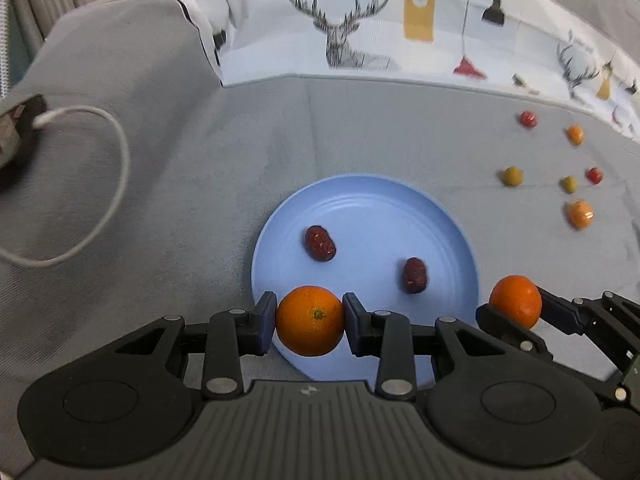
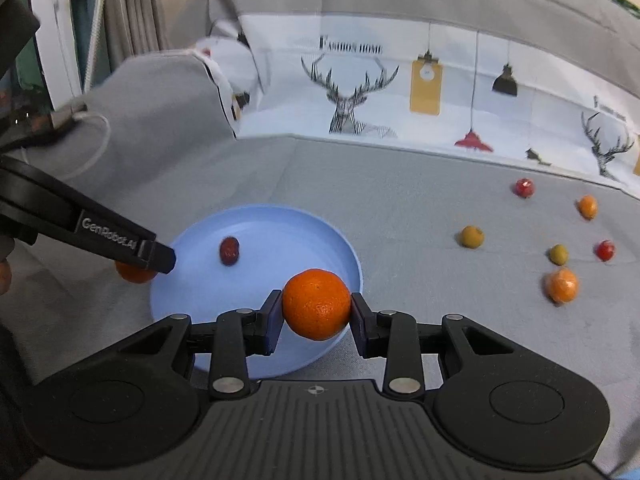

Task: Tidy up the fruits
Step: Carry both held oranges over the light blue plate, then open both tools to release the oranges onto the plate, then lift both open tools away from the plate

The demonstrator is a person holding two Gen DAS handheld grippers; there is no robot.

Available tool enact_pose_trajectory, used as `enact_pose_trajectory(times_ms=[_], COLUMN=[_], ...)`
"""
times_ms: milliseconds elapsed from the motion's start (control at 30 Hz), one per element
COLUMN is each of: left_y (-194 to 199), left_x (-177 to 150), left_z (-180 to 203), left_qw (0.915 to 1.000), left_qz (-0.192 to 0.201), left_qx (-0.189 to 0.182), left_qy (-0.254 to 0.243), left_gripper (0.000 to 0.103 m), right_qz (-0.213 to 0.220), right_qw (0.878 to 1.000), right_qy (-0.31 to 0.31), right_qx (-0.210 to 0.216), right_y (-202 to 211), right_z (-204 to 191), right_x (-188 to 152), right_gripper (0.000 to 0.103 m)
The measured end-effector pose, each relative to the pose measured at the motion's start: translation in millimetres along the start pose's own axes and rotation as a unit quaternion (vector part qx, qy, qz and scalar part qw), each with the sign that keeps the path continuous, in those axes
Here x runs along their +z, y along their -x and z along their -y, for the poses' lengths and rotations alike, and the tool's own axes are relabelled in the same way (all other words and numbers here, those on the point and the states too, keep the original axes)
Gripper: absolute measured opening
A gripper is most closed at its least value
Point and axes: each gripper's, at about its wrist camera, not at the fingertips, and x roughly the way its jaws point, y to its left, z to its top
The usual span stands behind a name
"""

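My left gripper [image 1: 310, 322] is shut on an orange mandarin [image 1: 310, 334] over the near rim of a light blue plate [image 1: 372, 208]. Two dark red dates [image 1: 320, 243] [image 1: 415, 275] lie on the plate. At the plate's right rim my right gripper [image 1: 516, 310] is shut on a second mandarin [image 1: 515, 296]. In the right wrist view that mandarin [image 2: 316, 304] sits between the right gripper's [image 2: 316, 314] pads above the plate [image 2: 264, 224], where one date [image 2: 229, 251] shows. The left gripper's finger [image 2: 156, 256] covers most of its mandarin [image 2: 134, 275] at the plate's left rim.
Several small loose fruits lie on the grey cloth to the right: red [image 1: 528, 119], orange [image 1: 575, 134], green [image 1: 512, 176] and a larger orange one [image 1: 580, 214]. A white cable [image 1: 120, 168] loops at the left. A deer-print cloth [image 1: 348, 40] rises behind.
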Motion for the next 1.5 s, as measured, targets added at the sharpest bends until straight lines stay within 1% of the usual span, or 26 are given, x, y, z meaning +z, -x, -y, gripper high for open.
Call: enact_pose_trajectory(times_ms=[167, 200, 233, 267, 300, 333, 367, 400, 467, 533, 600, 700, 767, 867, 967, 1033, 1200, 1500], left_y=[-31.4, -36.0, -39.0, -39.7, -38.3, -34.3, -25.9, -18.6, -4.0, 10.1, 25.2, 48.7, 64.1, 87.0, 107.7, 118.1, 146.0, 172.1], left_x=[-0.3, -0.9, -0.8, -0.3, 1.0, 2.2, 2.5, 2.3, 0.1, -9.5, -24.4, -50.0, -69.0, -91.1, -108.6, -112.7, -122.0, -137.8], left_z=[3.2, 3.0, 2.5, 1.6, -0.2, -1.6, -4.6, -6.6, -9.8, -13.4, -17.6, -22.6, -25.1, -24.7, -25.4, -20.1, -4.2, 14.9], left_qw=[0.9995, 0.9993, 0.9993, 0.9994, 0.9996, 0.9998, 0.9999, 0.9997, 0.9994, 0.9994, 0.9993, 0.9992, 0.9990, 0.9983, 0.9975, 0.9978, 0.9959, 0.9935], left_qz=[-0.019, -0.022, -0.022, -0.020, -0.016, -0.007, 0.011, 0.025, 0.033, 0.032, 0.028, 0.020, 0.013, 0.009, 0.022, 0.031, 0.070, 0.099], left_qx=[0.015, 0.017, 0.015, 0.009, 0.004, 0.002, 0.001, -0.001, -0.003, 0.013, 0.024, 0.036, 0.044, 0.055, 0.056, 0.051, 0.056, 0.052], left_qy=[-0.021, -0.024, -0.026, -0.026, -0.022, -0.017, -0.008, -0.004, -0.008, -0.008, -0.008, 0.000, 0.004, 0.017, 0.037, 0.027, 0.002, -0.021], left_gripper=[0.040, 0.040, 0.043, 0.062, 0.089, 0.099, 0.103, 0.103, 0.103, 0.103, 0.103, 0.103, 0.103, 0.103, 0.103, 0.103, 0.103, 0.103], right_qz=[-0.027, -0.033, -0.042, -0.049, -0.053, -0.055, -0.050, -0.040, -0.033, -0.034, -0.042, -0.048, -0.034, 0.008, 0.051, 0.072, 0.095, 0.119], right_qw=[1.000, 0.999, 0.999, 0.999, 0.998, 0.998, 0.999, 0.999, 0.999, 0.999, 0.999, 0.999, 0.999, 1.000, 0.998, 0.997, 0.995, 0.993], right_qy=[0.012, 0.015, 0.017, 0.018, 0.018, 0.020, 0.020, 0.020, 0.019, 0.010, -0.003, -0.018, -0.021, -0.018, -0.012, -0.017, -0.013, -0.019], right_qx=[0.007, 0.009, 0.013, 0.015, 0.013, 0.010, 0.004, -0.005, -0.012, -0.005, 0.001, 0.011, 0.012, 0.012, 0.018, 0.019, 0.006, -0.006], right_y=[-27.1, -32.2, -37.5, -41.4, -43.1, -42.6, -38.9, -31.2, -15.5, 5.3, 25.5, 58.0, 79.9, 110.4, 134.9, 149.6, 175.4, 204.1], right_z=[-7.9, -8.9, -9.1, -8.7, -8.6, -8.4, -8.3, -7.5, -4.6, 0.7, 2.7, -4.0, -10.5, -20.0, -24.4, -25.7, -28.3, -28.3], right_x=[-5.2, -5.2, -4.7, -3.4, -1.6, 0.8, 2.2, 3.3, 3.0, -1.6, -8.6, -22.8, -30.9, -37.1, -36.5, -36.6, -43.5, -54.7], right_gripper=[0.037, 0.037, 0.037, 0.038, 0.042, 0.059, 0.073, 0.082, 0.089, 0.091, 0.095, 0.098, 0.099, 0.100, 0.102, 0.102, 0.102, 0.102])
